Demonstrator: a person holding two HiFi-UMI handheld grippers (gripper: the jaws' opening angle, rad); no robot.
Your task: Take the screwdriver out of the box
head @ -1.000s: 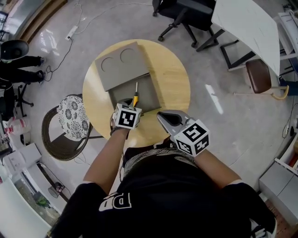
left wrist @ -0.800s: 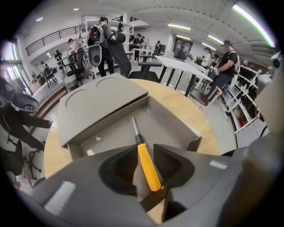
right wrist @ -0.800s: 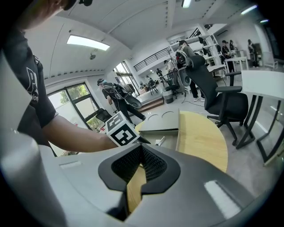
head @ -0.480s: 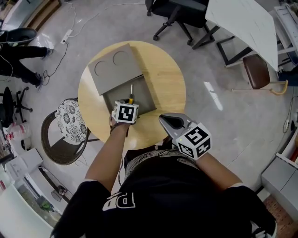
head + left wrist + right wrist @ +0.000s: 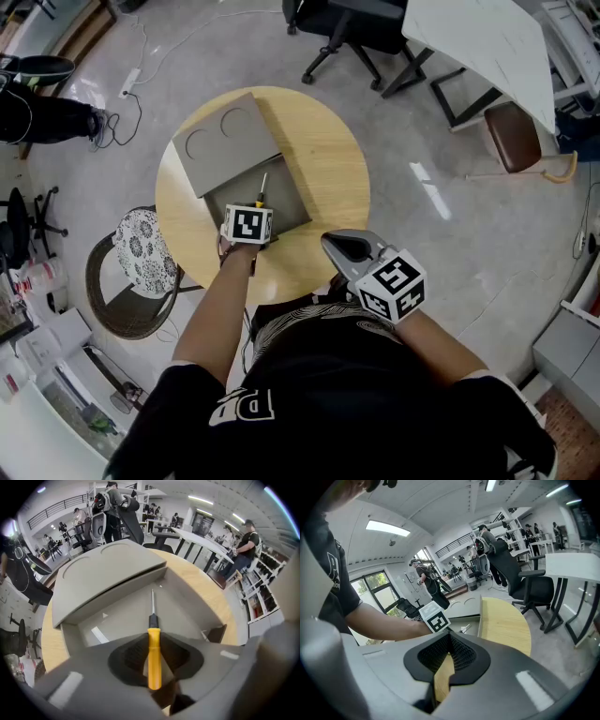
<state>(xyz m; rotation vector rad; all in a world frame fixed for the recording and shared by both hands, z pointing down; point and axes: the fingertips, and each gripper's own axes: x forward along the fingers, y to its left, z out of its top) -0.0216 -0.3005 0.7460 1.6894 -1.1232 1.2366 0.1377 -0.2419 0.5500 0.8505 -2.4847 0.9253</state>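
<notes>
Was closing spread left hand-held gripper (image 5: 153, 640) around screwdriver (image 5: 154, 667) in box (image 5: 187, 597); held right hand-held gripper (image 5: 449, 641) pressed together, empty.

I am in an open office-style workroom, where black wheeled swivel chairs (image 5: 352, 33) and white angular desks (image 5: 487, 47) stand on polished grey flooring (image 5: 450, 216) under long ceiling strip lights (image 5: 386, 528).

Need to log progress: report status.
Left tongs closing round screwdriver, not yet gripping. Right tongs empty. It lies in open box, nothing blocking.
</notes>
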